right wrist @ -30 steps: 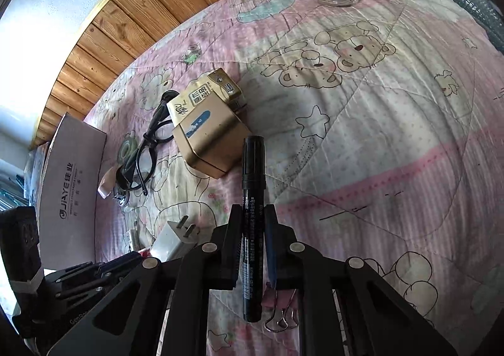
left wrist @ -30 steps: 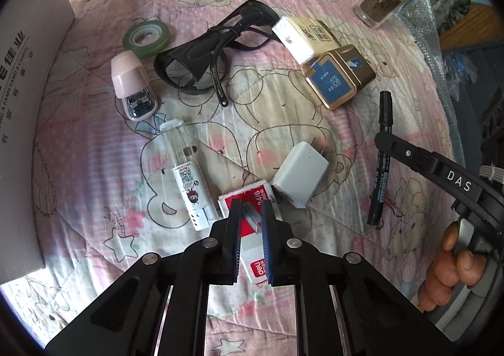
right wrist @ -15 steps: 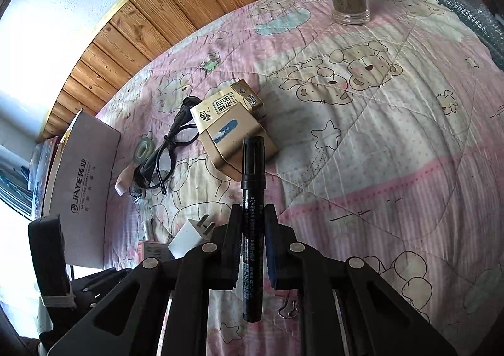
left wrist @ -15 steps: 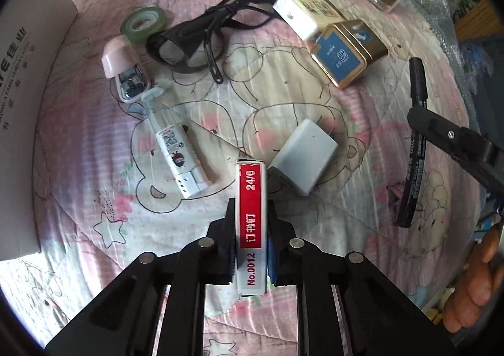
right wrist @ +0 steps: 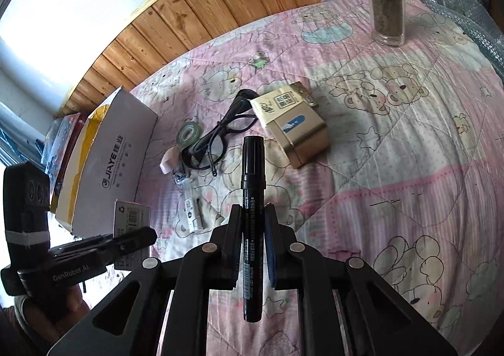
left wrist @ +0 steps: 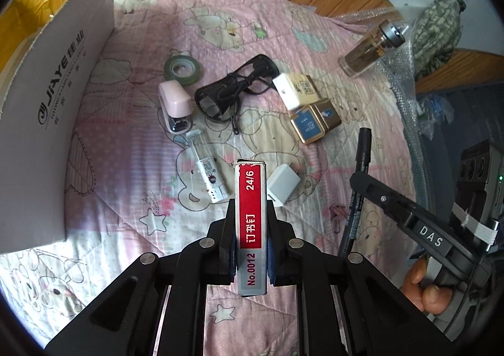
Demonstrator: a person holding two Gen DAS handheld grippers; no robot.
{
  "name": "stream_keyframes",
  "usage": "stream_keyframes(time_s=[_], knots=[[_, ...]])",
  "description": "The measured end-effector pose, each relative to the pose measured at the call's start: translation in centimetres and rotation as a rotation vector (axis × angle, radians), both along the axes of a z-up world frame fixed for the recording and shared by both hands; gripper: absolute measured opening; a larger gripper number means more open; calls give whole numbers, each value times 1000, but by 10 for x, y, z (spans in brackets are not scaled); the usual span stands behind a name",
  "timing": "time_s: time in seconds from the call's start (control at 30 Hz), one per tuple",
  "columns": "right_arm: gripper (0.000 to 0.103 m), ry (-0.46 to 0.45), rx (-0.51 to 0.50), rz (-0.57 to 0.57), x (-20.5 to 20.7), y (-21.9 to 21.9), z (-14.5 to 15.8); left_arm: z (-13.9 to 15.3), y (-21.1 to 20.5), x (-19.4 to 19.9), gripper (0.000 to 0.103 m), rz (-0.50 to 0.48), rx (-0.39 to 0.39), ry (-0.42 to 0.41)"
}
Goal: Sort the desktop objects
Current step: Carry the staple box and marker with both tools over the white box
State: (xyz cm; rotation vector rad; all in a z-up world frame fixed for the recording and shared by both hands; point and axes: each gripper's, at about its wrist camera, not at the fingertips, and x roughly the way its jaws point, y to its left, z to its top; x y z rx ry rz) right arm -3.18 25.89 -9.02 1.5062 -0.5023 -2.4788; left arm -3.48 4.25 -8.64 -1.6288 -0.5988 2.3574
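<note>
My left gripper [left wrist: 251, 214] is shut on a red and grey staple box [left wrist: 251, 223] and holds it above the quilt. My right gripper [right wrist: 253, 214] is shut on a black marker pen [right wrist: 252, 198], also lifted; the pen also shows in the left wrist view [left wrist: 359, 173]. On the quilt lie black glasses [left wrist: 233, 94], a pink stapler [left wrist: 174, 105], a green tape roll [left wrist: 182, 71], a white charger [left wrist: 283, 184], a white tube [left wrist: 208, 173], a gold tin [left wrist: 315, 119] and a cream box [left wrist: 294, 89].
An open white cardboard box [left wrist: 56, 123] stands at the left on the pink quilt [right wrist: 409, 167]. A glass jar [right wrist: 386, 3] stands at the far right. Bubble wrap [left wrist: 400, 78] lines the right edge. A wooden wall panel [right wrist: 220, 9] runs behind.
Both grippers rose and pulled back with their loads. The left one gripped the staple box and lifted it off the quilt; the view now takes in the cardboard box.
</note>
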Motion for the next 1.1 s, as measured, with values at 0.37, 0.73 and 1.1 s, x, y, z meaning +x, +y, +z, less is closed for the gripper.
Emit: stream_keyframes(time_s=[0.37,0.73,1.1], knots=[[14,36,28,140,-7,-67,37,37,-46,14,14,69,-26,103],[14,50,26,309,-18,-144,63,56,-108,36,14,221,40,162],[14,44,-48,436,-34,-213,80,67,-163,45,14,352,27,176]])
